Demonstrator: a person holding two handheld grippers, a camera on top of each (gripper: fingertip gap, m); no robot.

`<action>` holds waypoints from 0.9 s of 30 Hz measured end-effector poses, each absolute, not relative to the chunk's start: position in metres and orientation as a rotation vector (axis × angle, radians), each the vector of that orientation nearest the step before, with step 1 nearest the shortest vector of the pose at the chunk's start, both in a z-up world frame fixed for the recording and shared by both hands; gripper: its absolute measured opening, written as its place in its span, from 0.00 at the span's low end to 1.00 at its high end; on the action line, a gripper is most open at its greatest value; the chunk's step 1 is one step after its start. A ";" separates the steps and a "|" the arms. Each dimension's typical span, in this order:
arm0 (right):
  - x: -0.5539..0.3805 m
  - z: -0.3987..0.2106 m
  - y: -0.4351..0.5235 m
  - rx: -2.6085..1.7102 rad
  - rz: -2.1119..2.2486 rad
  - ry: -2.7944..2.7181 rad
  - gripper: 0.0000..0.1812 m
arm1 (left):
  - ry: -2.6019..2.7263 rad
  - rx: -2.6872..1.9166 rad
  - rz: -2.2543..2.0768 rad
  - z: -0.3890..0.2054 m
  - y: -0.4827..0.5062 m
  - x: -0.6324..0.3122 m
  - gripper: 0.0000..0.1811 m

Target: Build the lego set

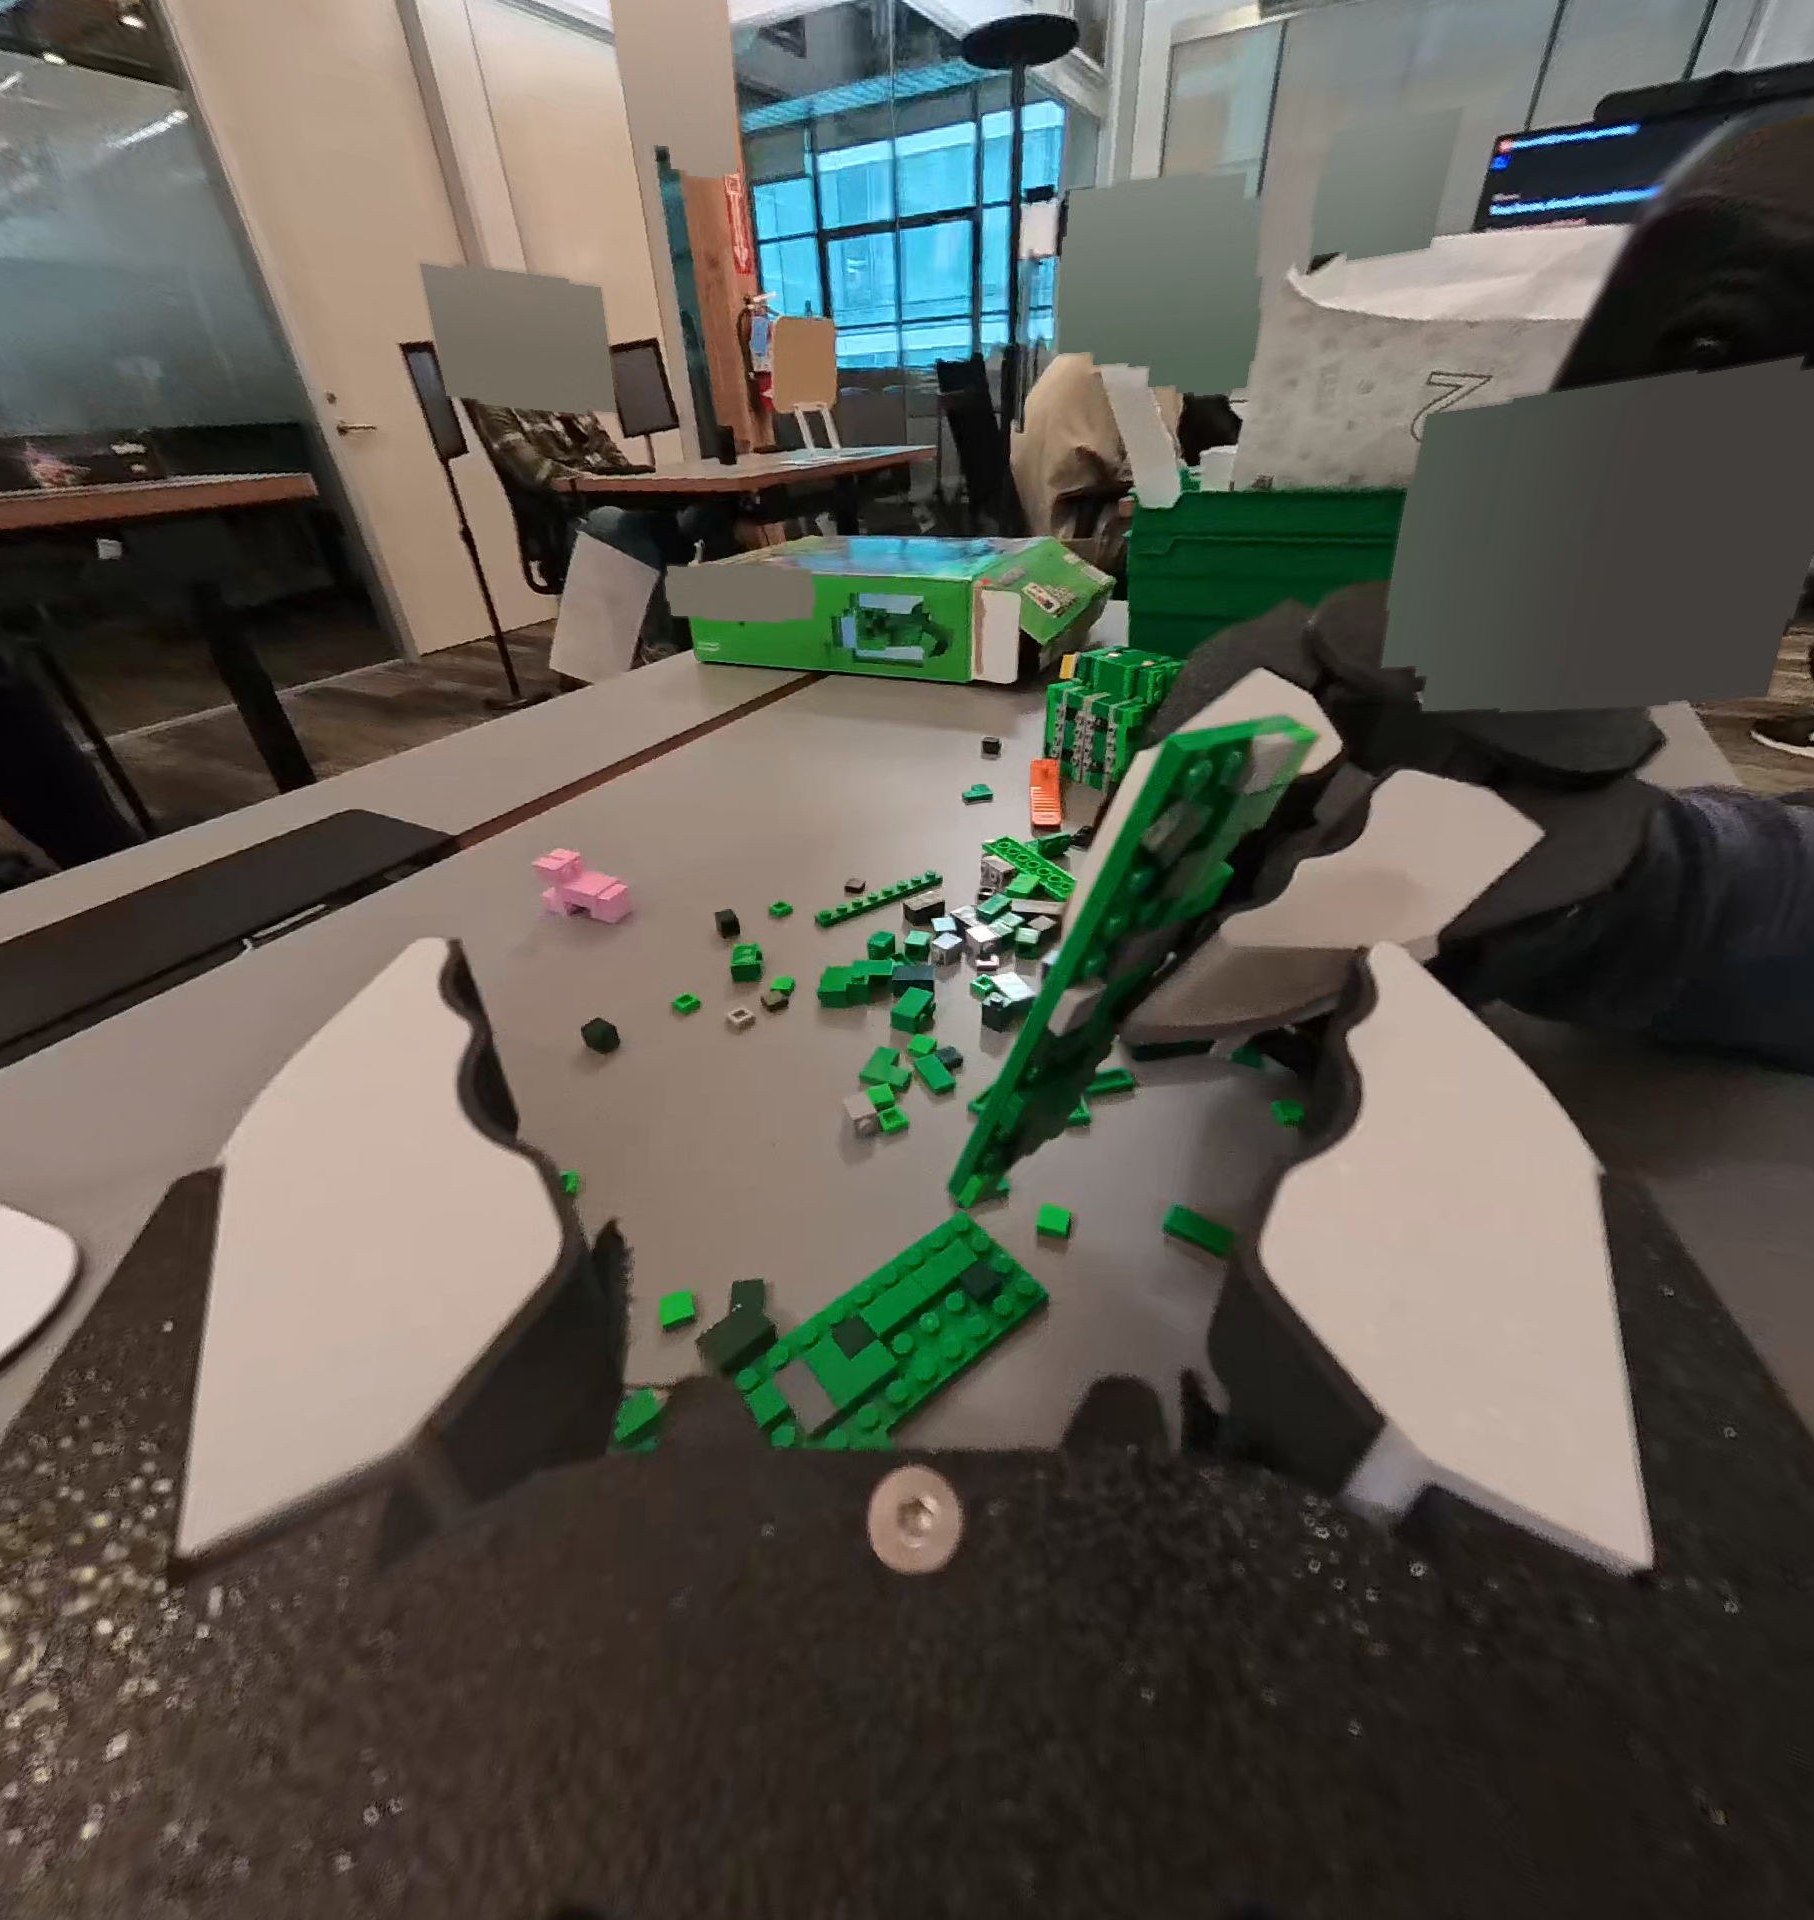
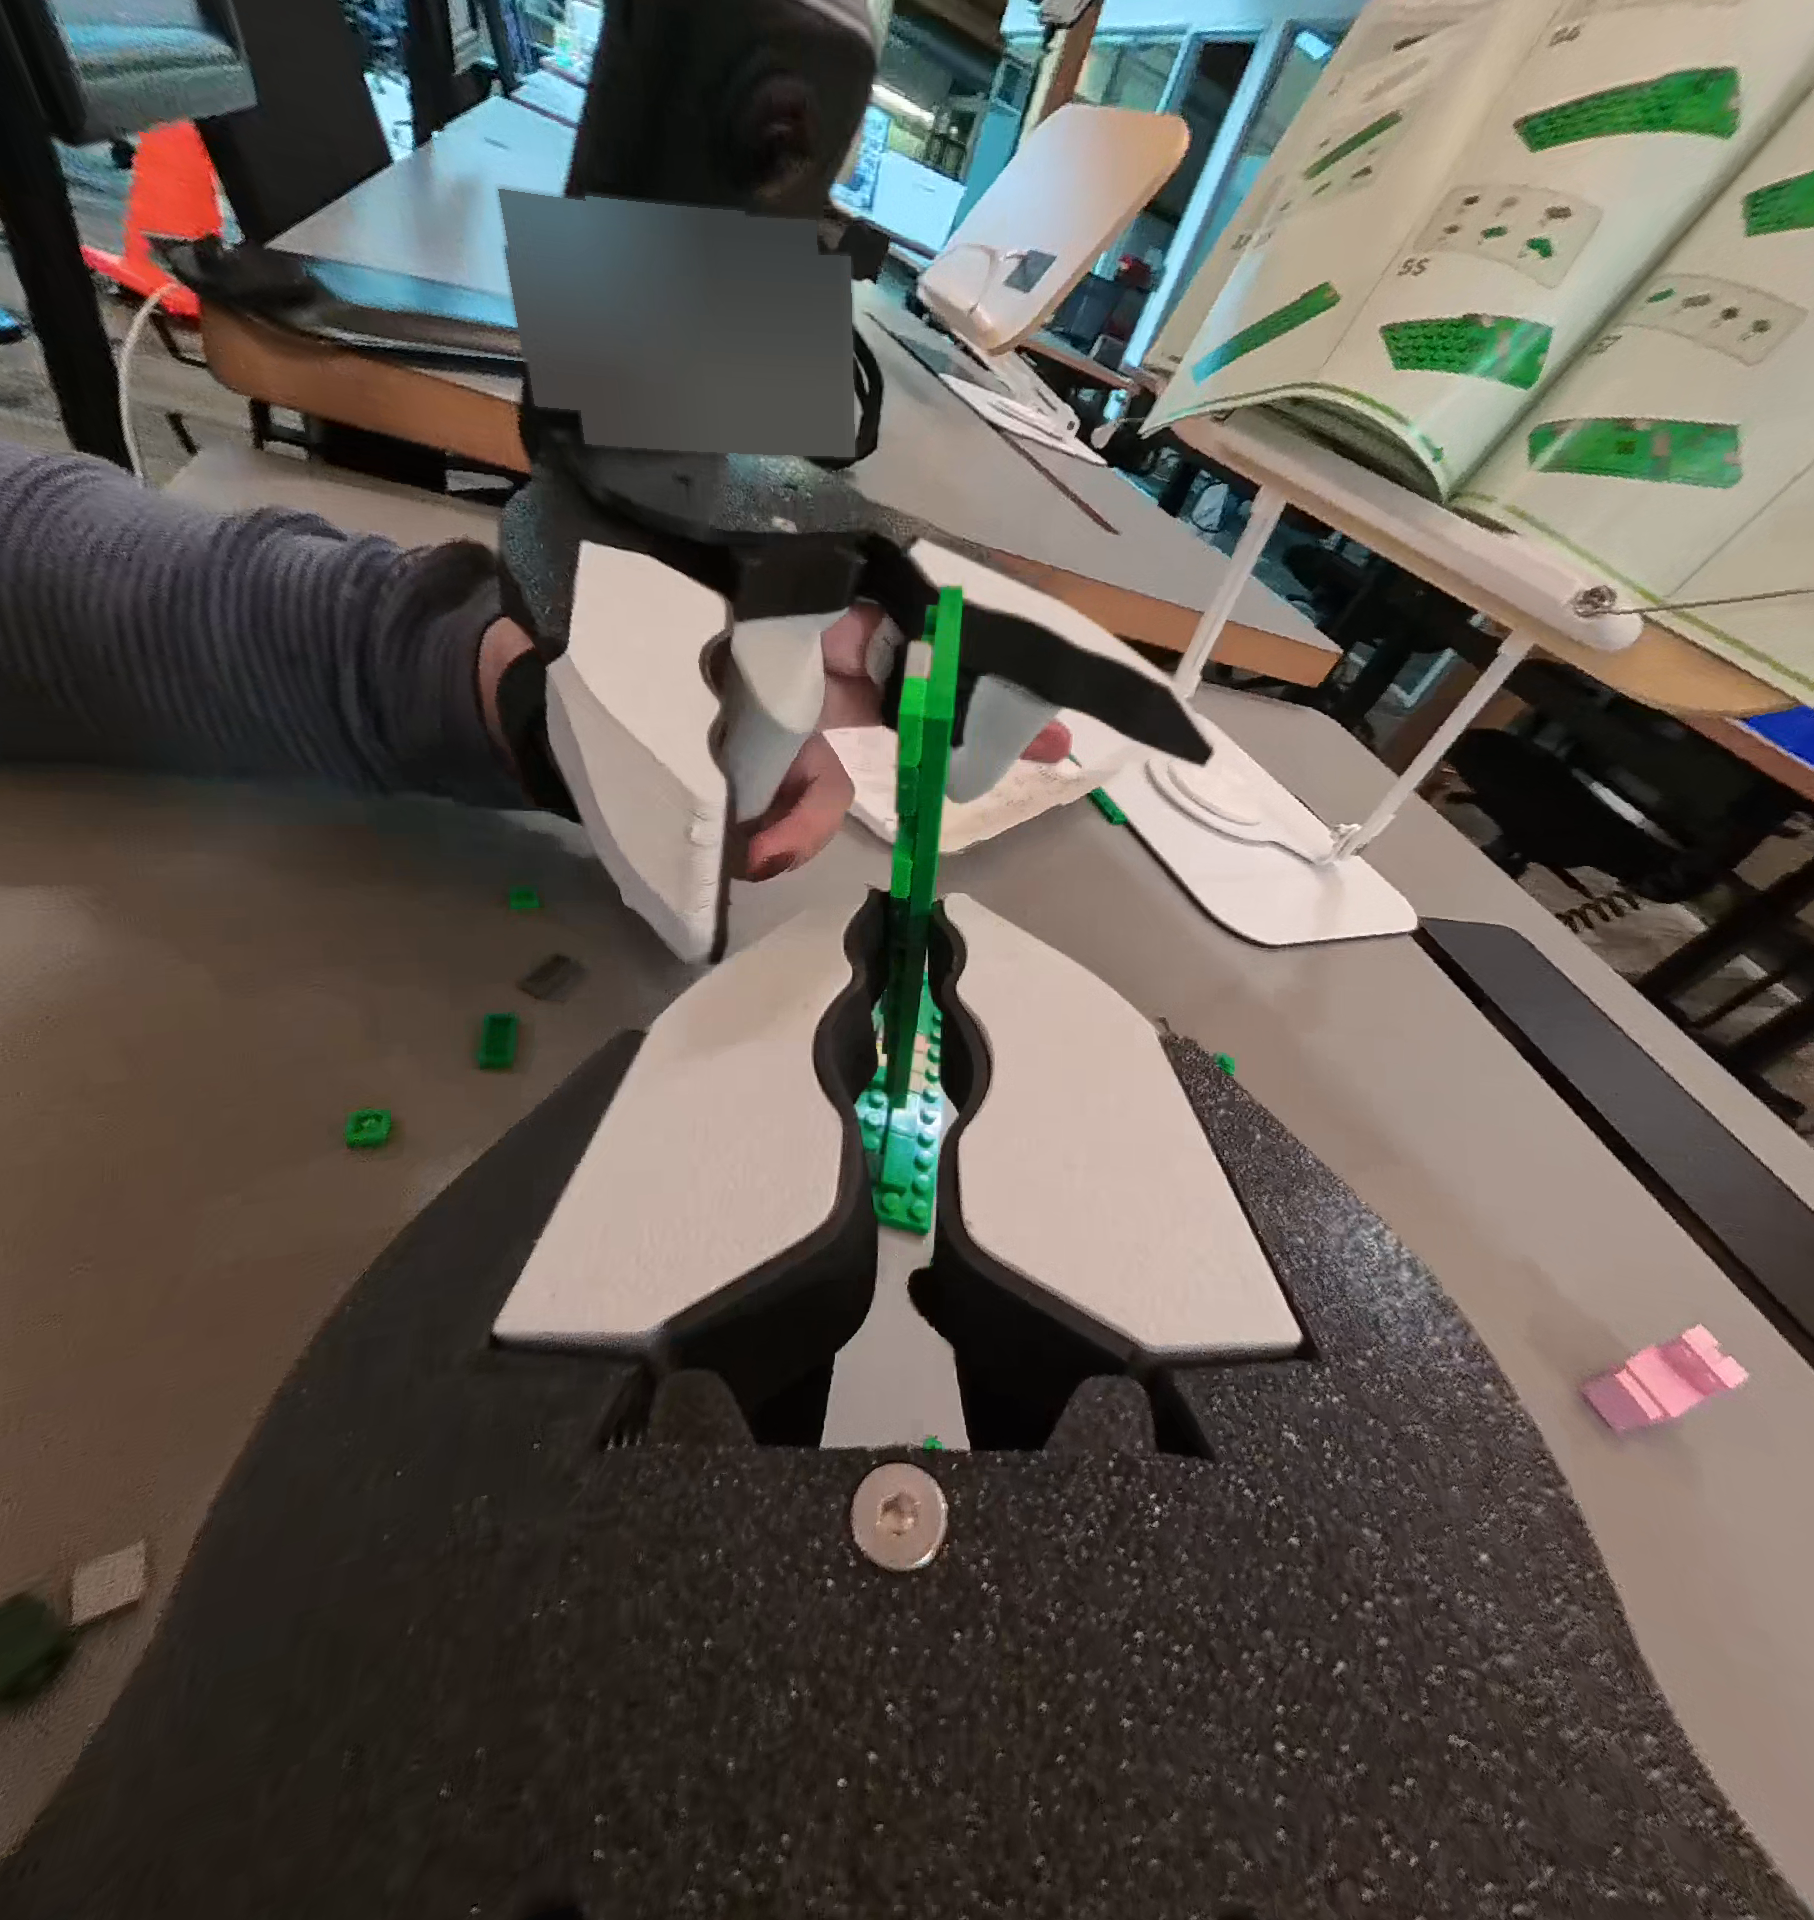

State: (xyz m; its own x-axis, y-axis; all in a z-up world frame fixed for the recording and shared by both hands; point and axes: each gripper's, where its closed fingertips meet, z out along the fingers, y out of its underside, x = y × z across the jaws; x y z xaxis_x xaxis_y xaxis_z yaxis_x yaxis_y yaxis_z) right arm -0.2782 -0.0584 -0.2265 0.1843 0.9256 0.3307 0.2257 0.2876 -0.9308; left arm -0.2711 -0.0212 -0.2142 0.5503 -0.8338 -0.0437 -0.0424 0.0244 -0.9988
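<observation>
My right gripper (image 2: 903, 920) is shut on a long green plate assembly (image 2: 918, 790) and holds it on edge, tilted, above the table. In the left wrist view this plate (image 1: 1111, 935) stands ahead and to the right, clamped by the right gripper (image 1: 1230, 862). My left gripper (image 1: 913, 956) is open and empty, low over the table. A second green plate assembly (image 1: 882, 1340) lies flat between its fingers. Loose green, grey and black bricks (image 1: 924, 966) are scattered ahead. In the right wrist view the left gripper (image 2: 939, 831) is open beyond the held plate.
A green set box (image 1: 861, 623), a green bin (image 1: 1256, 561) and a built green block (image 1: 1100, 717) stand at the back. An orange separator (image 1: 1045, 790) and a pink pig (image 1: 581, 883) lie on the table. An instruction booklet (image 2: 1505, 260) rests on a white stand (image 2: 1287, 873).
</observation>
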 end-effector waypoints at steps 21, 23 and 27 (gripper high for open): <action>-0.255 -0.252 -0.066 -1.383 0.923 -1.417 0.14 | 0.966 -1.653 -1.237 -0.240 -0.061 -0.249 0.03; -0.256 -0.251 -0.071 -1.421 1.039 -1.400 0.13 | 1.022 -1.570 -1.247 -0.239 -0.066 -0.248 0.03; -0.255 -0.265 -0.074 -1.390 0.957 -1.492 0.06 | 1.166 -1.551 -1.151 -0.254 -0.075 -0.242 0.03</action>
State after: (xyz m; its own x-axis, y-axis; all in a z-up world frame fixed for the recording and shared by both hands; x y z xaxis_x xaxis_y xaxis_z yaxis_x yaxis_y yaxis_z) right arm -0.2553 -0.0739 -0.2647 -0.0092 0.9961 0.0874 0.3363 0.0854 -0.9379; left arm -0.2418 -0.0749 -0.2540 0.1389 -0.9752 0.1721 -0.1850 -0.1963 -0.9629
